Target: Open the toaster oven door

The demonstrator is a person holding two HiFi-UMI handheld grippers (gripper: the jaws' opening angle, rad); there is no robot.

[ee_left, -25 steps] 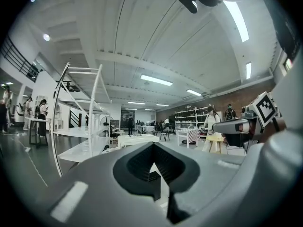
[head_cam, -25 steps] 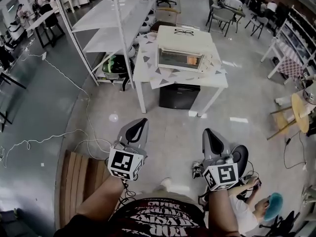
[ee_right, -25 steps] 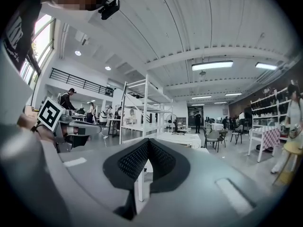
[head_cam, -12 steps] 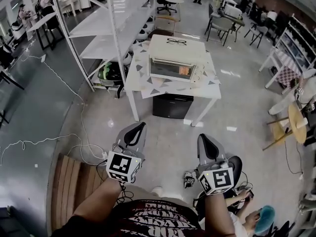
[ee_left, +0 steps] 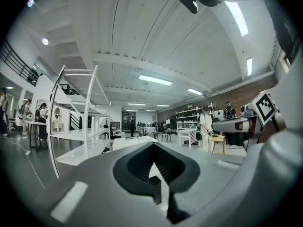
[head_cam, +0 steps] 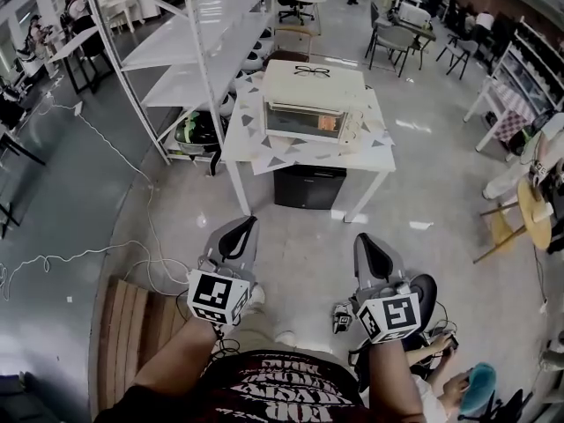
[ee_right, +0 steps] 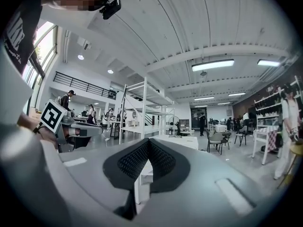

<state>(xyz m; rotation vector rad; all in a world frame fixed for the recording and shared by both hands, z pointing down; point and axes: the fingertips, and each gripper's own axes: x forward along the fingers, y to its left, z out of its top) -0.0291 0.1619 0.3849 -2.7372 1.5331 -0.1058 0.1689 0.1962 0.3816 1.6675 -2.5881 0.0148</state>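
Note:
The cream toaster oven (head_cam: 313,108) stands on a white table (head_cam: 300,155) well ahead of me, its glass door shut. A pair of glasses (head_cam: 312,71) lies on its top. My left gripper (head_cam: 243,226) and right gripper (head_cam: 365,240) hang low near my body, far short of the table. Both are shut with nothing between the jaws. In the left gripper view the left gripper (ee_left: 152,146) points at the distant table, its jaws closed together. The right gripper (ee_right: 148,144) looks the same in the right gripper view.
A black box (head_cam: 308,188) sits under the table. White shelving (head_cam: 176,51) runs along the left. A wooden pallet (head_cam: 132,333) and cables (head_cam: 79,256) lie on the floor at my left. A person (head_cam: 441,382) sits low at my right. Chairs and tables stand behind.
The view has shifted a little, so the table and oven now sit slightly further left. Both grippers dropped a little in the frame and stayed shut.

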